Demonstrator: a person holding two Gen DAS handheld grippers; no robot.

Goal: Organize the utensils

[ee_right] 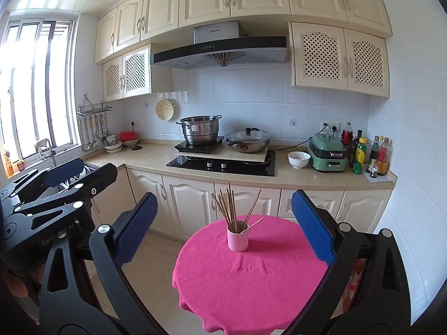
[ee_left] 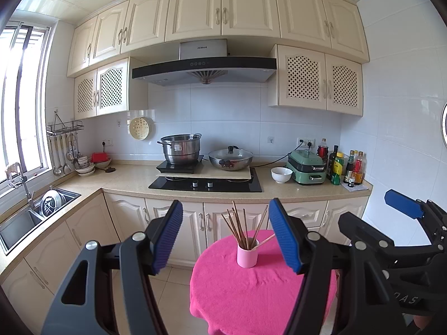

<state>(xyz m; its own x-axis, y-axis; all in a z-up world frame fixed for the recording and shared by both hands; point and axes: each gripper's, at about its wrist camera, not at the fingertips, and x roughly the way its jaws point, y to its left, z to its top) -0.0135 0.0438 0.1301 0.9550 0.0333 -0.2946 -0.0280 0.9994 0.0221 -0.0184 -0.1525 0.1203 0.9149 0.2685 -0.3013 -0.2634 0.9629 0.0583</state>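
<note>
Left wrist view shows the left gripper with fingers spread wide, holding nothing. Right gripper likewise gapes empty, both apart from the pink cylindrical cup of brown wooden chopsticks on the pink-clothed round table.

left wrist: faces 12 o'clock, near your pink table
right wrist: same
shared: table, counter

bright daylight | window overexposed | fisheye edges curved, dark corners
</note>
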